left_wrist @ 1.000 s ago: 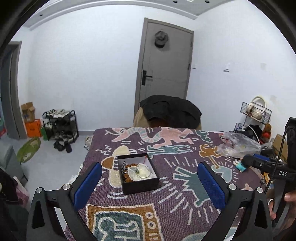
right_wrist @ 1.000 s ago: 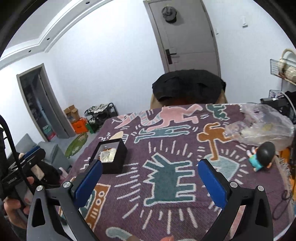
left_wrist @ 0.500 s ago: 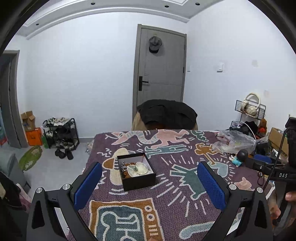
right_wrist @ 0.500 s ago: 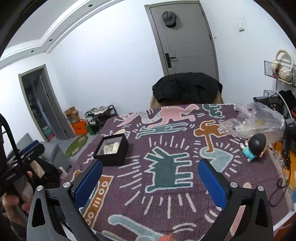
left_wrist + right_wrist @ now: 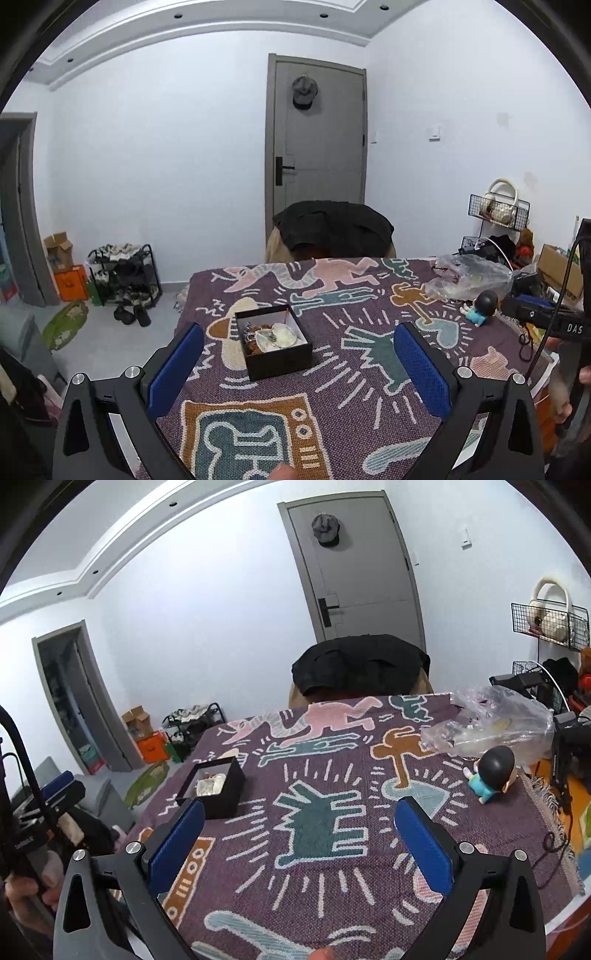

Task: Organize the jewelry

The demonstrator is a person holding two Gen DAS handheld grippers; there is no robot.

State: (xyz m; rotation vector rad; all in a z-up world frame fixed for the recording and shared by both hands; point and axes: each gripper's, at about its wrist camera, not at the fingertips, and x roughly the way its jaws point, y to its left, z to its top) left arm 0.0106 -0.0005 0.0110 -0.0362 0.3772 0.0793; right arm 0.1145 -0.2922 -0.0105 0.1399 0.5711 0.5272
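Observation:
A small black jewelry box (image 5: 273, 341) stands open on the patterned purple cloth (image 5: 369, 398), holding a pale shell-like dish and a tangle of brown beads and metal pieces. In the right wrist view the box (image 5: 212, 788) sits at the left. My left gripper (image 5: 297, 369) is open and empty, raised above the near edge of the table, with the box between and beyond its fingers. My right gripper (image 5: 299, 845) is open and empty, above the middle of the cloth, to the right of the box.
A clear plastic bag (image 5: 495, 725) and a small black-haired figurine (image 5: 491, 773) lie at the table's right side. A chair draped with a black jacket (image 5: 332, 225) stands at the far edge. A shoe rack (image 5: 123, 275) and boxes stand on the floor at left.
Both grippers have pulled back and risen from the table, so the box looks smaller and farther away. Both stay open and empty.

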